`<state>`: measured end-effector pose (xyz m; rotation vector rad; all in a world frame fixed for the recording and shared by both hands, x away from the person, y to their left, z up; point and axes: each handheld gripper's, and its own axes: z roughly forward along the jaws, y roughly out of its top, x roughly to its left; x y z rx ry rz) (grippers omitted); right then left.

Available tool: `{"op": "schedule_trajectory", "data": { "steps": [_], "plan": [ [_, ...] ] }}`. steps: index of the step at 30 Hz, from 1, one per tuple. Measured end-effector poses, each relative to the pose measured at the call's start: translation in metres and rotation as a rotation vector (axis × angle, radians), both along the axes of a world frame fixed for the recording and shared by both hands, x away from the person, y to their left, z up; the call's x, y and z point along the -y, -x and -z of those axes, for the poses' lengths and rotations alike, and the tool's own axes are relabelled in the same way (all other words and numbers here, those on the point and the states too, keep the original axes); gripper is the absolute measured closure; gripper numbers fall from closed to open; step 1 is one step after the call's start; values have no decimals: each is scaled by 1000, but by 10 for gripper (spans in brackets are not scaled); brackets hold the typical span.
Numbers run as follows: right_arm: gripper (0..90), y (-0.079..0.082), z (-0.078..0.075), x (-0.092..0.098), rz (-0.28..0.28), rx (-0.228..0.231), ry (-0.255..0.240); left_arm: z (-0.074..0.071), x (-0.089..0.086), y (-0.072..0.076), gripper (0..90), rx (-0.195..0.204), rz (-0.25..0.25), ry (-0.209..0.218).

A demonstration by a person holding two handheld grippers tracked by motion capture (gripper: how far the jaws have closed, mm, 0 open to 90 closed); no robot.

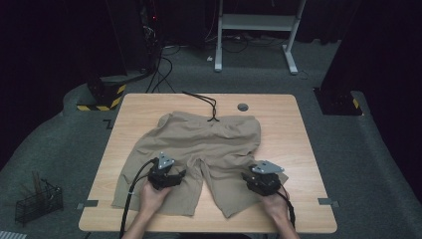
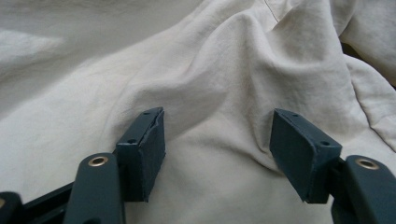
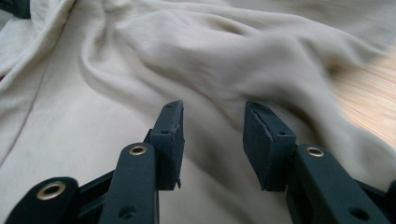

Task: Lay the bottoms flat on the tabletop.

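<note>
Khaki shorts (image 1: 199,149) lie flat mid-counter (image 1: 283,119), waistband at twelve o'clock. Left tongs (image 2: 217,149) rest on the seven o'clock leg, jaws wide over a fabric ridge. Right tongs (image 3: 212,140), at five o'clock, gape half open, apparently gripping nothing.

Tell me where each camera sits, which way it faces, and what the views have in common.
High view: above the person's side, looking forward and down at the table; both forearms, the left gripper and right gripper show.
Left gripper view: rides the left gripper, looking along its open jaws onto rumpled cloth.
Right gripper view: rides the right gripper, jaws apart over cloth, bare wood at right.
Shared: all three show the beige shorts.
</note>
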<state>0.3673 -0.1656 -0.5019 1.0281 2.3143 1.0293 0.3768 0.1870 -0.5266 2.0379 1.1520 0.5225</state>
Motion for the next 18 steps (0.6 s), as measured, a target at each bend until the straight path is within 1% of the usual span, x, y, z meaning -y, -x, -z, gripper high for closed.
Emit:
{"op": "schedule_trajectory", "data": {
  "steps": [1,3,4,6,7,8,10,11,12,14,15,16,17,18],
  "plan": [
    [575,-2,1,-6,-10,-11,2,0,1,0,352,1,-3,-5],
    [559,-3,3,-16,-27,-25,-12,0,3,0,350,0,-12,-5],
    [543,-4,6,-23,-25,-35,-12,0,5,-1,349,0,-21,-3],
    [539,-6,8,-25,-18,-44,-9,0,8,-2,347,2,-25,-5],
    [534,-7,9,-27,-8,-50,-7,0,10,-3,346,1,-25,-7],
    [527,-12,12,-27,13,-66,-2,0,13,-4,345,0,-30,-5],
    [526,-15,14,-27,19,-70,2,0,14,-5,345,-2,-30,-7],
    [527,-16,15,-26,33,-75,4,0,16,-6,345,0,-30,-6],
    [525,-22,19,-25,53,-75,0,0,18,-10,346,0,-30,-6],
    [526,-24,20,-24,56,-72,-5,0,20,-13,347,0,-34,-5],
    [527,-29,20,-24,67,-68,-5,0,22,-15,347,0,-36,-5],
    [525,-40,20,-23,82,-62,5,0,24,-19,347,0,-36,-5],
    [525,-40,20,-23,82,-62,5,0,26,-23,347,-2,-40,-2],
    [522,-52,20,-22,100,-62,-5,0,29,-32,347,-1,-47,-7]
  ]
}}
